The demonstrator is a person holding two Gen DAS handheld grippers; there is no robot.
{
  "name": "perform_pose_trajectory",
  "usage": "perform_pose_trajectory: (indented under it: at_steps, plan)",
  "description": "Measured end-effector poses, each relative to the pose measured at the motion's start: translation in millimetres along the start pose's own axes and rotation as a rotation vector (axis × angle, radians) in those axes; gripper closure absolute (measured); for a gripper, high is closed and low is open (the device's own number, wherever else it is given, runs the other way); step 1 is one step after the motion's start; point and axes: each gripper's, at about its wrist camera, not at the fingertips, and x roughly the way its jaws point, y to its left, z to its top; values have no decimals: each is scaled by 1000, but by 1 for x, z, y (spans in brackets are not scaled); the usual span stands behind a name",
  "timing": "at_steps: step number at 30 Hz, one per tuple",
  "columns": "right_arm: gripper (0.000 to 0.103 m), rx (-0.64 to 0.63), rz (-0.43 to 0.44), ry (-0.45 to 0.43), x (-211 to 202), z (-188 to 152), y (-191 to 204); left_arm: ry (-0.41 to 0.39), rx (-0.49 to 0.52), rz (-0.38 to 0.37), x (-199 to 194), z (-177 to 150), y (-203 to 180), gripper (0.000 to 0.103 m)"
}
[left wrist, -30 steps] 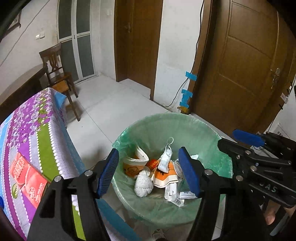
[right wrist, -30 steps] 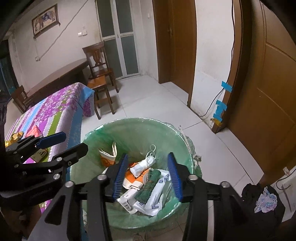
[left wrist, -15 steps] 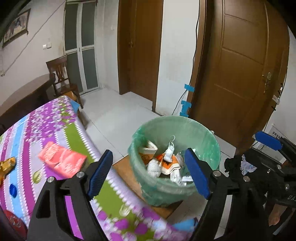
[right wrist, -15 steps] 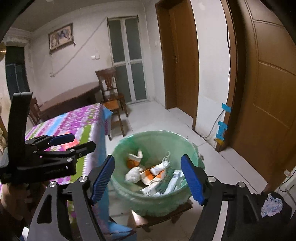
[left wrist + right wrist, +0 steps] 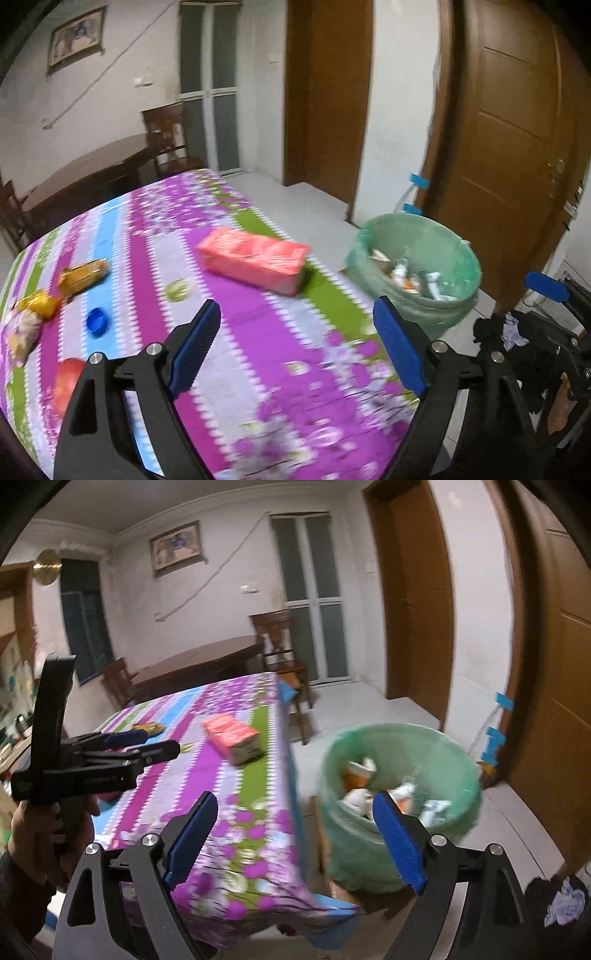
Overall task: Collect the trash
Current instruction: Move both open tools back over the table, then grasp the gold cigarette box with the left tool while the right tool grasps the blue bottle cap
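A green-lined trash bin [image 5: 443, 240] [image 5: 436, 746] holding several wrappers stands on the floor right of the table. On the floral tablecloth [image 5: 229, 350] lie a pink box [image 5: 255, 258] [image 5: 232, 734], yellow wrappers [image 5: 79, 277], a blue bottle cap [image 5: 97, 320], a crumpled packet [image 5: 22, 328] and a red object [image 5: 66, 380]. My left gripper [image 5: 299, 350] is open and empty above the table's near part. My right gripper [image 5: 295, 838] is open and empty, over the table corner beside the bin. The left gripper also shows in the right wrist view [image 5: 140, 742].
A dark wooden table [image 5: 199, 664] and chairs [image 5: 280, 646] stand behind. Brown doors [image 5: 509, 147] are on the right. Dark clothing [image 5: 561, 897] lies on the floor at the right. The bin rests on a low wooden stand [image 5: 332, 886].
Both grippers have pulled back and up from over the bin and swung left toward the table. The table's trash has come into view. Both stay open and empty.
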Motion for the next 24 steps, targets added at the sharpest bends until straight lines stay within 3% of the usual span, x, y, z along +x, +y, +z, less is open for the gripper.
perform_pose_trajectory:
  at_steps: [7,14,17,19,24]
  plan:
    - [17,-83,126,35,29,19,58,-7,-11,73,-22,0,72,22]
    - [17,-237,270,110,83,53,129,88,2,99,-13,11,177,20]
    - [27,-247,365,178,127,77,159,148,23,90,-4,25,225,20]
    - [33,-266,406,240,164,91,181,157,51,142,3,35,252,20]
    - [36,-378,473,395,259,105,250,264,161,70,33,53,300,20]
